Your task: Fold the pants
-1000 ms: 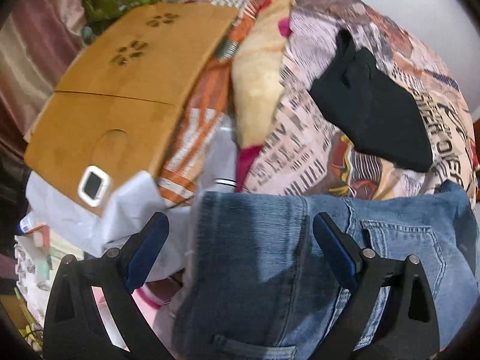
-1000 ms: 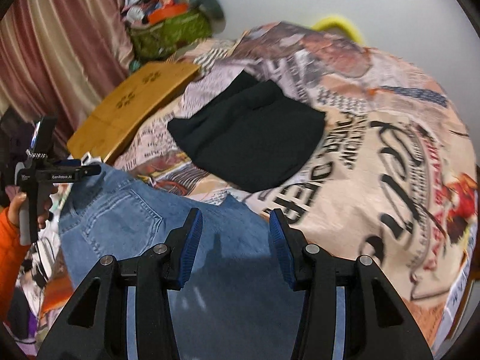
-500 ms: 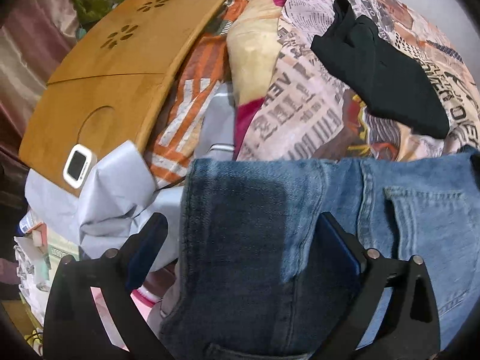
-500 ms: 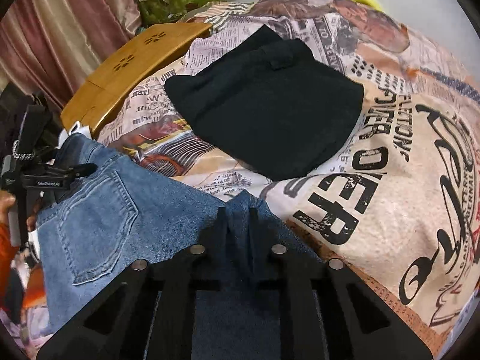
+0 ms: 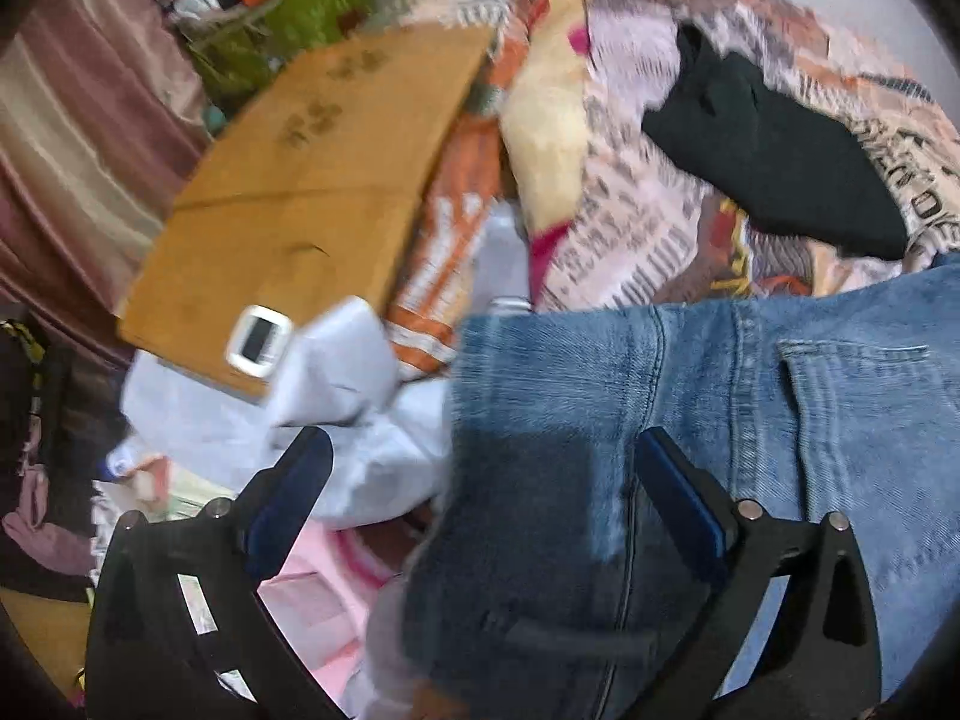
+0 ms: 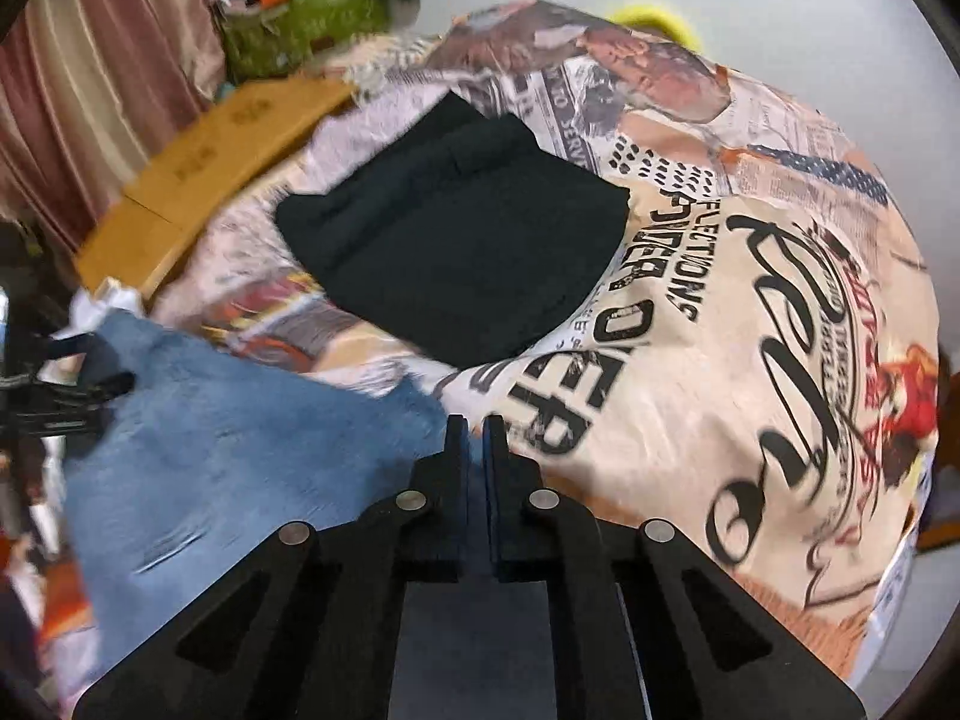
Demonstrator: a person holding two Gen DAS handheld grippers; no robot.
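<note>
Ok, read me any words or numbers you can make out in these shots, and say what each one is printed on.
"OVER": upside-down black letters on the newspaper-print bedspread, right wrist view.
"POWER" above it: likely, partly covered by the black folded garment.
Large black script beside it: illegible.
Small newsprint, and the white device on the wooden board: too blurred.

Bed [image 6: 750, 312] with newspaper-print cover — folded black garment [image 6: 456, 246], blue jeans [image 6: 240, 450] lying on it.

The right tongs [image 6: 475, 438], spread wide a second ago, are now being kept pressed together on the edge of the blue jeans [image 6: 240, 456]. The denim is being lifted and drawn across the printed bedspread [image 6: 750, 300], and both views are being blurred by the motion. The left tongs [image 5: 486, 480] are being pulled back, so less denim is being straddled.
</note>
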